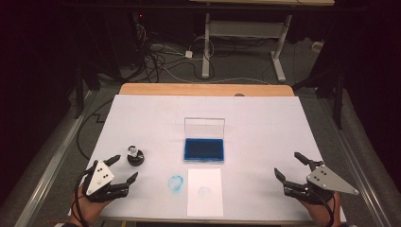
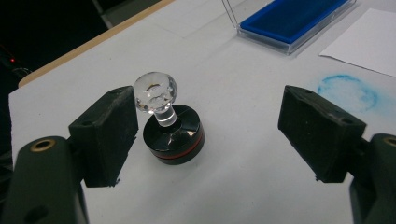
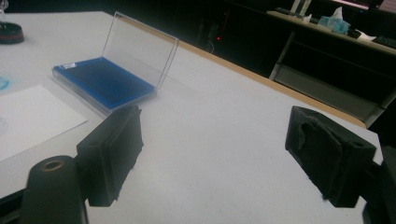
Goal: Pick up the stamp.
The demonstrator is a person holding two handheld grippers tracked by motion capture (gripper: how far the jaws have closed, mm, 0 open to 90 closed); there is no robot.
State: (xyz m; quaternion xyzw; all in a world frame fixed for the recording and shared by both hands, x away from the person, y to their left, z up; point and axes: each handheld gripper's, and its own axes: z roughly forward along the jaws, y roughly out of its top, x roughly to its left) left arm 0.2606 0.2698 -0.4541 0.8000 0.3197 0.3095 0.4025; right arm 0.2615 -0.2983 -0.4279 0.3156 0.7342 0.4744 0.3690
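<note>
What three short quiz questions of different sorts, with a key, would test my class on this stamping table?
1. True or false: the left gripper grips the stamp.
2. The ink pad lid stands: A open, B shut?
3. What colour is the smudge beside the paper sheet?

Key: 1 false, its jaws stand open, with the stamp free ahead of them. 2 A. 3 blue.

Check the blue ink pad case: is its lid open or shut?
Open. The ink pad case has its clear lid standing upright at the far edge, the blue pad exposed.
</note>
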